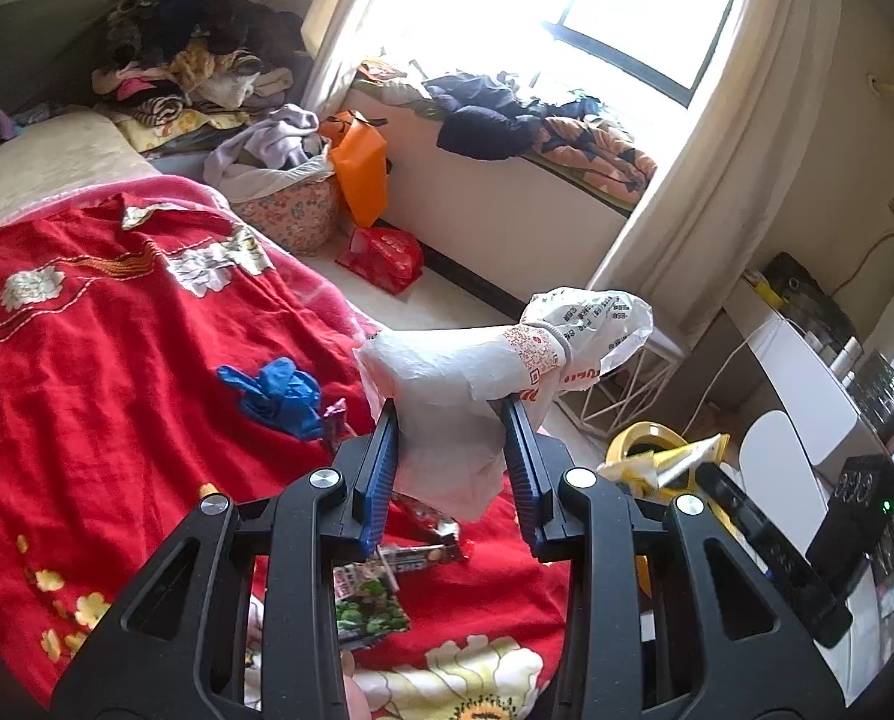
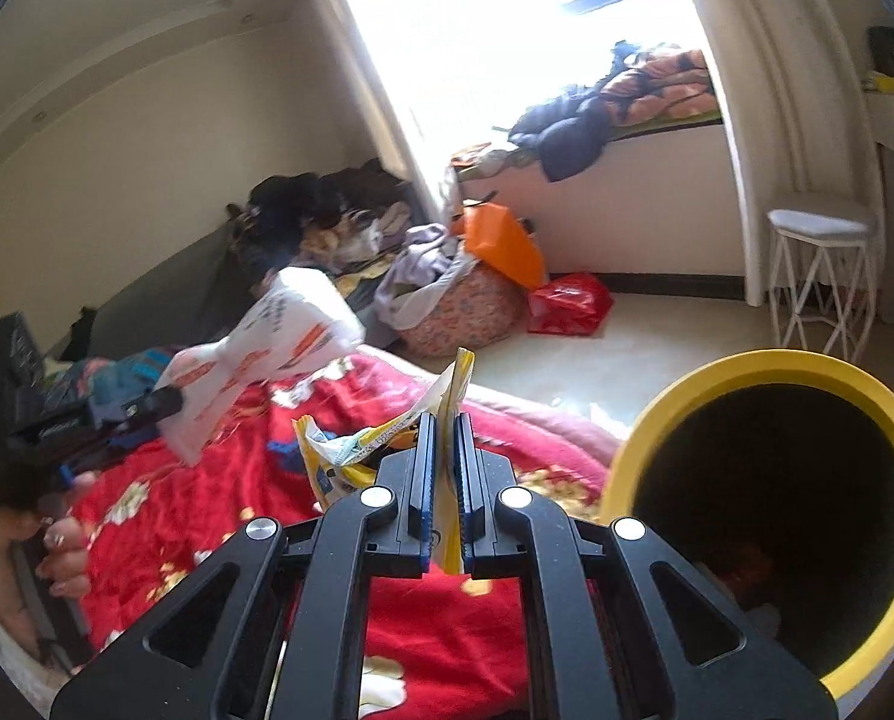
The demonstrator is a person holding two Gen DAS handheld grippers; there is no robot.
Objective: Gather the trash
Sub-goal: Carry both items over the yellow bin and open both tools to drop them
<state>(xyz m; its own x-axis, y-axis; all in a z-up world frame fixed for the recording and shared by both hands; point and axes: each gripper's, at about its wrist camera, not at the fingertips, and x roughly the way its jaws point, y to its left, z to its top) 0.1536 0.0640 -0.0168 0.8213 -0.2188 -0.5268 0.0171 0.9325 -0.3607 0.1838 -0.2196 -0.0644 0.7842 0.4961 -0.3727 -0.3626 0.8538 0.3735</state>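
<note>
My left gripper [image 1: 450, 414] is shut on a crumpled white plastic bag [image 1: 477, 372] with orange print, held up above the red blanket [image 1: 117, 390]. In the right wrist view that bag [image 2: 267, 324] hangs from the left gripper [image 2: 168, 401] at the left. My right gripper [image 2: 445, 420] is shut on a yellow and white snack wrapper [image 2: 351, 450]. A yellow bin [image 2: 765, 366] with a dark inside stands close on its right. A blue glove [image 1: 279, 393], a green snack packet [image 1: 369, 606] and a dark bar wrapper [image 1: 423, 558] lie on the blanket.
A floral laundry basket [image 1: 291, 210], an orange bag [image 1: 360, 168] and a red bag [image 1: 381, 255] sit on the floor past the bed. A white wire stool [image 2: 819, 276] stands by the curtain. Clothes cover the window seat [image 1: 507, 192]. A white desk [image 1: 807, 396] is at the right.
</note>
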